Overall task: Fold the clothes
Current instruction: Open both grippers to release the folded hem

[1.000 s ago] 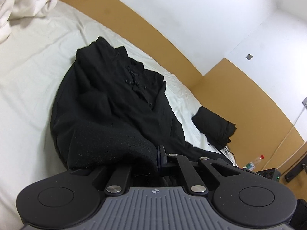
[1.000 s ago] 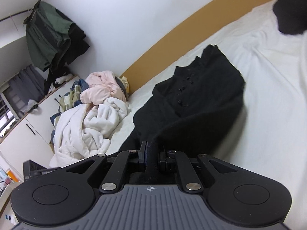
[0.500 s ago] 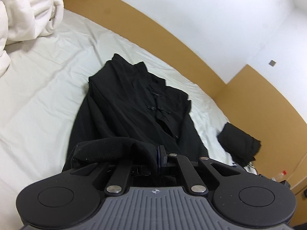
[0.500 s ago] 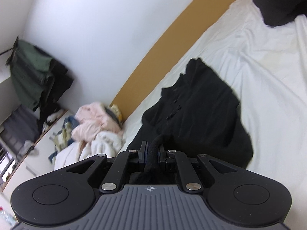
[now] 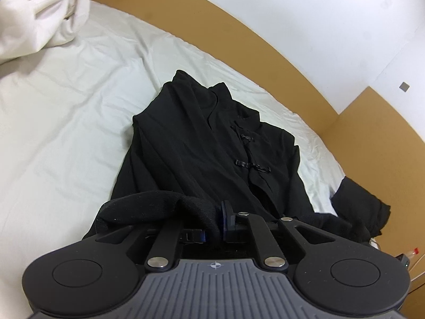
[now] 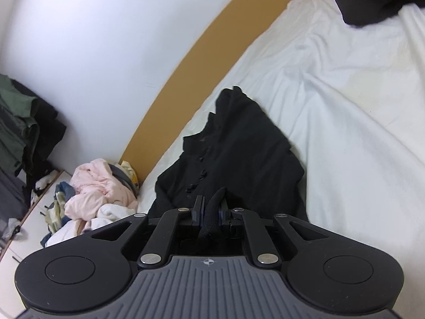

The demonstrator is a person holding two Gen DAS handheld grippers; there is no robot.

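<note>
- The black jacket [image 5: 212, 154] is spread on the white bed [image 5: 66, 122], collar toward the brown headboard, knot buttons up; its near hem is lifted off the sheet by both tools.
- To the left, a white duvet [image 5: 39, 13] is bunched at the bed's end; in the right view a pile of pink and white laundry [image 6: 98, 186] is seen beside the bed.
- For the step in hand, judged to be drawing the hem out so that the body lies flat before a fold, both corners should be kept level and pulled evenly, so that the front placket is not twisted.
- The cloth should be laid down only when the wrinkles near the left side are taken out.
- The left tool [image 5: 212, 226] is nearly closed on a thick roll of the hem; its jaws have just been opening slightly, and the cloth is seen between them.
- The right tool [image 6: 211, 210] is narrow too, and a fold of the hem is pinched between its pads; these jaws also have just been opening a little.
- On the right, a second dark garment [image 5: 361, 207] lies apart on the bed, probably already folded.
</note>
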